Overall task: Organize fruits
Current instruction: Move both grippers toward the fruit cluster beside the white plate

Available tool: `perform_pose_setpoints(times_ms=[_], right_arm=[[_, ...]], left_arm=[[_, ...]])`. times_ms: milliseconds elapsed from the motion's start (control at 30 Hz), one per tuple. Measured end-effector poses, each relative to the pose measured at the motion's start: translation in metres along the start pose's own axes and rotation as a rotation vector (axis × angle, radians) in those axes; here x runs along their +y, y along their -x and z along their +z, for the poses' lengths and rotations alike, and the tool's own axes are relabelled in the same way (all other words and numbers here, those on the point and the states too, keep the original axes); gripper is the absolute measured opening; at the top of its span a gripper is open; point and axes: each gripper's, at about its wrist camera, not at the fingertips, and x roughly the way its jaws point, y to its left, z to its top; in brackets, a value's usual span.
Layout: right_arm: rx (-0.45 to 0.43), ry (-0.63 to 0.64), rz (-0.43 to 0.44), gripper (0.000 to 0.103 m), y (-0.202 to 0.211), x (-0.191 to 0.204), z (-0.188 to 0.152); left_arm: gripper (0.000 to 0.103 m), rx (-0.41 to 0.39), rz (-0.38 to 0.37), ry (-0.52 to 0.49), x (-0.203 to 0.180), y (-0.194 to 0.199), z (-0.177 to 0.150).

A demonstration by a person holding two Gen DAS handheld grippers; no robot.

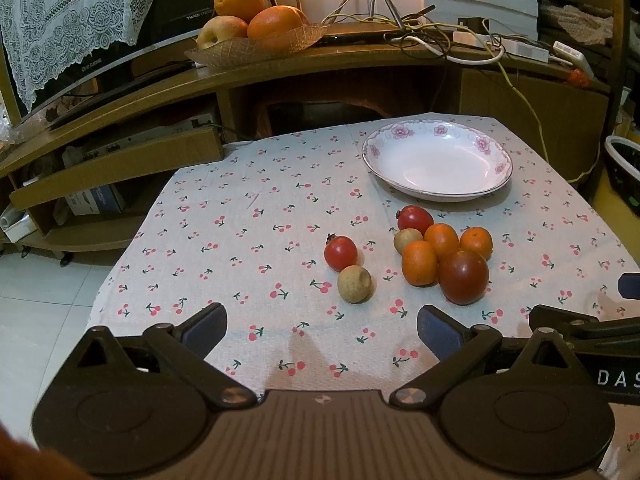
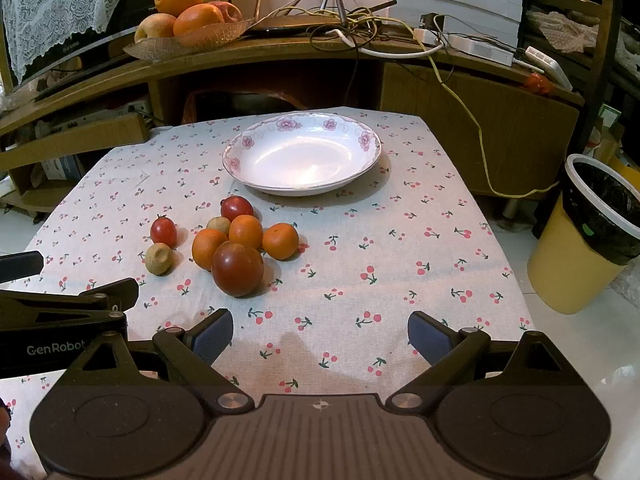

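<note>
the fruits (image 1: pixel 434 258) are lying just ahead of both grippers, nearer the left gripper (image 1: pixel 322 330) (both jaws spread, gripping nothing).

Wooden TV cabinet (image 2: pixel 460 92) behind the counter serves as landmark. On its top left: a woven tray (image 2: pixel 188 42) holding oranges and an apple. On its top right: tangled cables (image 2: pixel 360 28), a white power strip (image 2: pixel 480 50). Above its left end: a lace cloth (image 1: pixel 72 16) draped over a TV. Right of it, on the floor: a yellow bin (image 2: pixel 576 256) with a black liner.
</note>
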Motion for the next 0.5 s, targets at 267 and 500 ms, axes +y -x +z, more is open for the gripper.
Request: perform_pose_setpoints(times_ms=[267, 500], right_arm=[[-0.002, -0.007, 0.011, 0.094, -0.0003, 0.0004, 0.0007], [-0.007, 0.001, 0.031, 0.094, -0.0037, 0.0056, 0.0044]], left_arm=[[0.103, -0.003, 0.008, 0.004, 0.0038, -0.0013, -0.0004], [0.103, -0.005, 0.024, 0.011, 0.0074, -0.0037, 0.0004]])
